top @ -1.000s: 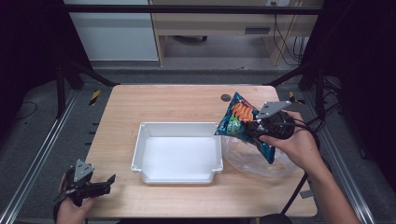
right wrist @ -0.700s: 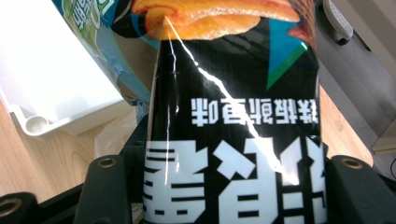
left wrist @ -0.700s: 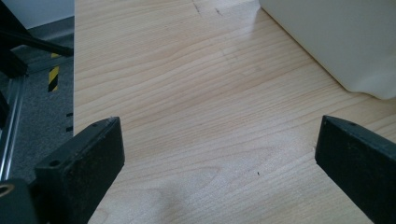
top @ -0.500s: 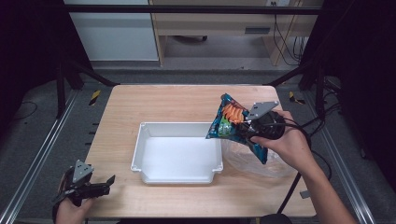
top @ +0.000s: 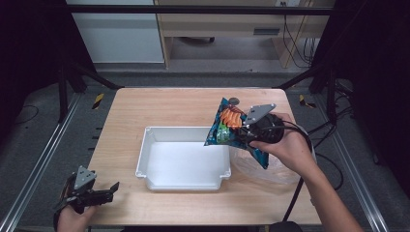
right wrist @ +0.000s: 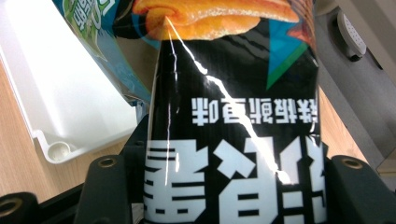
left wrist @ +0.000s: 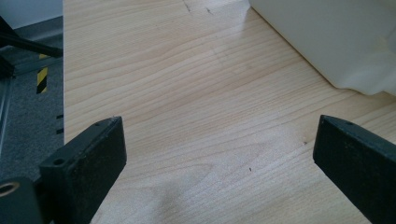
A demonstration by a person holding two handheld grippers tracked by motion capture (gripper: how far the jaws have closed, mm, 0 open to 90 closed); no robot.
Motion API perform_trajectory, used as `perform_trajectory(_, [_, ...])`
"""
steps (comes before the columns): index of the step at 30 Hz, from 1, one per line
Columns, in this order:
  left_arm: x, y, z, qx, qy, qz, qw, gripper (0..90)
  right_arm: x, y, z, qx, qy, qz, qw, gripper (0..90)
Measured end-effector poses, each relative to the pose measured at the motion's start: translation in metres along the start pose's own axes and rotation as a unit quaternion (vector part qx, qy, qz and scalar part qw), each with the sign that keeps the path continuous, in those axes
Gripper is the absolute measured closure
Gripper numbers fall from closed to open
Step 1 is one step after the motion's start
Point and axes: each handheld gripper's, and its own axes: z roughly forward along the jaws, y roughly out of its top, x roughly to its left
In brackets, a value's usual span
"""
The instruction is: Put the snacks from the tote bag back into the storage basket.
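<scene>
A blue and black snack bag hangs in the air over the right end of the white tray. My right gripper is shut on the bag, whose glossy black wrapper is squeezed between the two jaws. My left gripper rests at the table's front left corner, held by a hand. Its jaws stand wide open over bare wood with nothing between them.
A clear plastic bowl sits under the right hand, right of the tray. A small dark round object lies at the back of the table. The tray's wall shows in the left gripper view. Metal rails run along both table sides.
My right gripper has carried the snack bag leftward, from above the bowl to over the tray's right edge. The left gripper has stayed in place.
</scene>
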Motion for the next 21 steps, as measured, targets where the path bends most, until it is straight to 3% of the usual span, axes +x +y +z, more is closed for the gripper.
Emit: perform_trajectory(21, [-0.001,0.001,0.000,0.001,-0.002,-0.002,1.0000,5.1,0.012,0.021,0.018,0.009,0.021,-0.032,0.9992,40.9])
